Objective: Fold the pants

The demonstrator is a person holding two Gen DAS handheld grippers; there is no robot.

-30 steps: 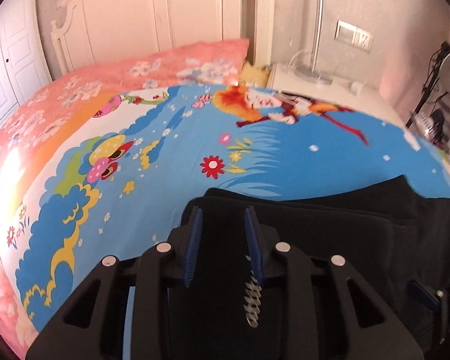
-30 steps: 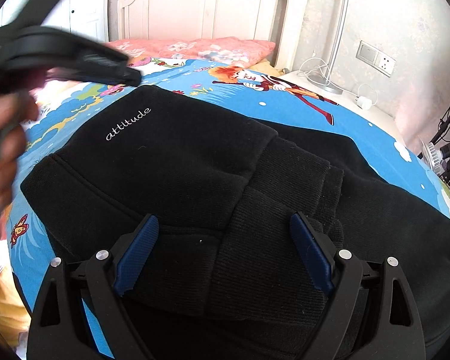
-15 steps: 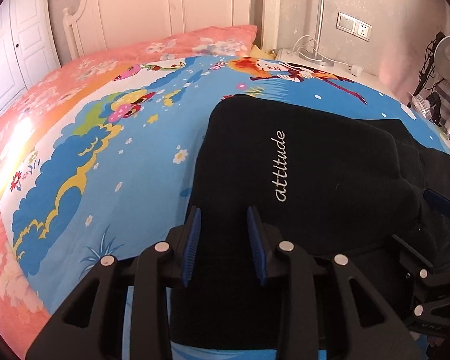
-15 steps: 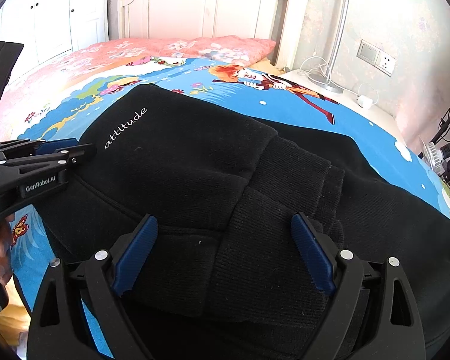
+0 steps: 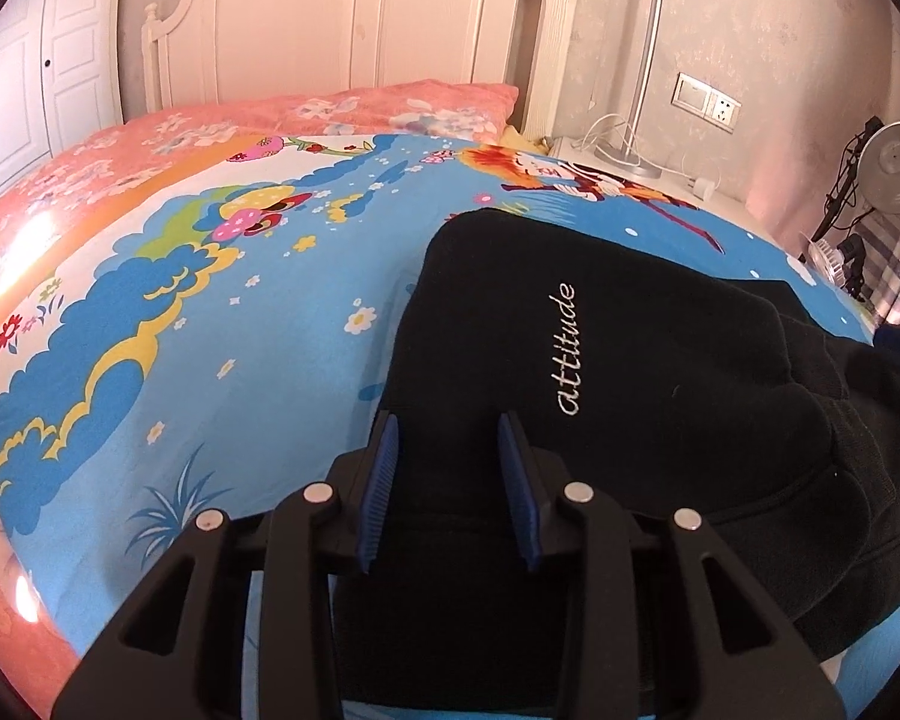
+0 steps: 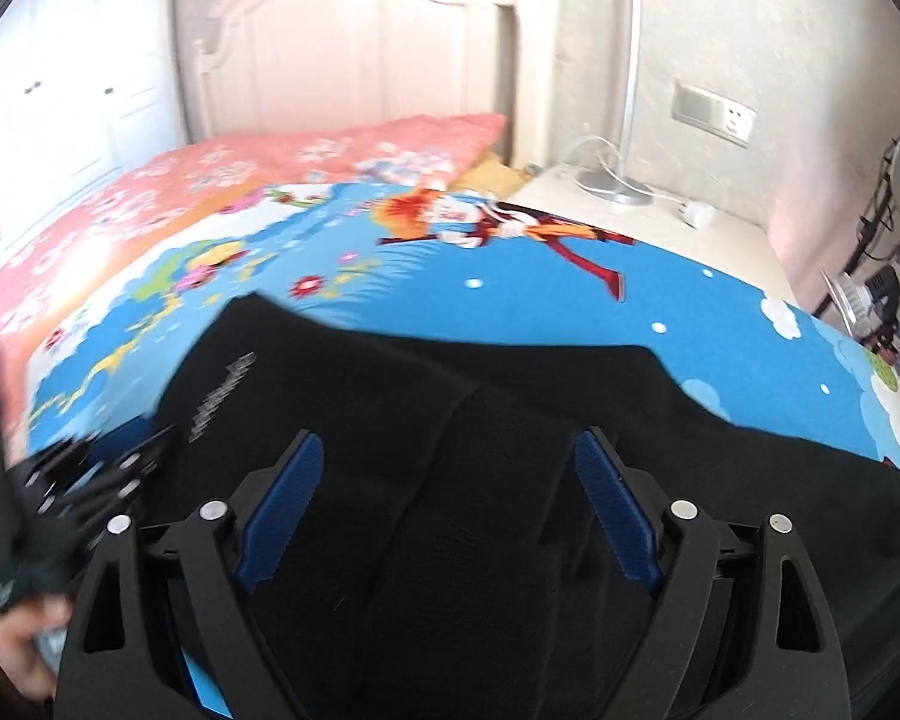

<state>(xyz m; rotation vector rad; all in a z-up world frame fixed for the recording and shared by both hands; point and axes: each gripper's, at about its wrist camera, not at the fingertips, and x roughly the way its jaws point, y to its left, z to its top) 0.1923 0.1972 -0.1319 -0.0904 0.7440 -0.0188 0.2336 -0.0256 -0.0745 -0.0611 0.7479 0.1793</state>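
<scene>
Black pants [image 5: 660, 396] lying folded on the cartoon-print blue bedsheet [image 5: 240, 360], toward the near right part of the bed; white script lettering "attitude" [image 5: 567, 348] on the top layer, running away from the left wrist camera. Ribbed cuff section bunched on the right side of the stack in the left wrist view. Left gripper [image 5: 450, 480] pointing down over the near left edge of the pants, blue pads [image 5: 381, 480] narrowly apart and opening; black cloth seen in the gap between them, pads not visibly pressing on it, so released. Right gripper [image 6: 444, 498] above the pants [image 6: 510, 420], blue pads [image 6: 282, 498] spread wide, closing slightly; cloth lying below and between them, no pad contact visible, nothing grasped. Right wrist view motion-blurred; lettering on the fabric unreadable there. Left gripper also visible at the left edge of the right wrist view [image 6: 90, 480], blurred, with part of a hand [image 6: 24, 654] below it. Pink floral pillow [image 5: 390, 108] at the head of the bed, against a white headboard [image 5: 354, 30]. White bedside table [image 6: 660, 222] to the right, carrying a lamp with a metal base [image 6: 615, 186] and white cables. Wall socket plate [image 5: 705, 102] on the textured wall behind. Fan [image 5: 894, 159] at the far right edge.
</scene>
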